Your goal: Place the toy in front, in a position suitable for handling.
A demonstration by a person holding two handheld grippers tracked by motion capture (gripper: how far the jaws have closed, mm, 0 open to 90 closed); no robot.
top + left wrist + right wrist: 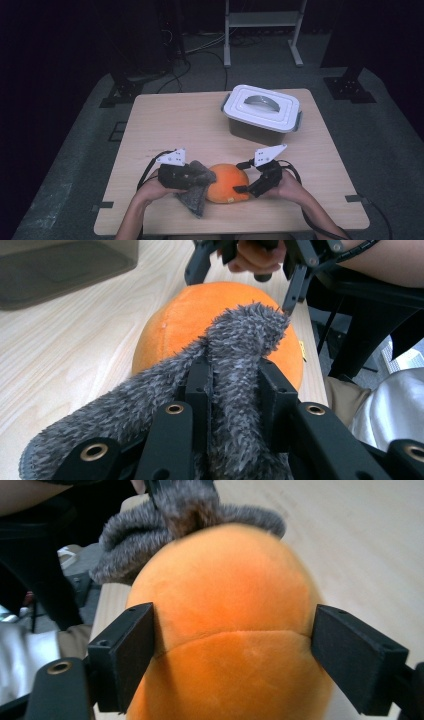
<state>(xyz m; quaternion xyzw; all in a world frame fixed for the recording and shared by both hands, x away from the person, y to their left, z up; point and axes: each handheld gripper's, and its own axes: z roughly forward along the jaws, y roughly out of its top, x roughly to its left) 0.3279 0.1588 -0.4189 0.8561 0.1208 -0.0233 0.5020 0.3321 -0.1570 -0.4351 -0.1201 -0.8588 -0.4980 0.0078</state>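
An orange plush ball [227, 187] lies near the front edge of the wooden table [175, 120]. My left gripper [200, 176] is shut on a grey fuzzy cloth [197, 195] that drapes against the ball's left side. In the left gripper view the cloth [240, 330] runs up between the jaws of that gripper [234, 367] and rests on the ball [175, 325]. My right gripper [232, 625] straddles the ball [225, 590] from the right. Its jaws are spread wide, one on each flank, with no clear squeeze. The cloth [150, 530] shows beyond the ball.
A white lidded storage box [261, 107] with a grey handle stands at the back right of the table. A metal stand [262, 20] is on the floor behind. The person's lap sits close below the table's front edge.
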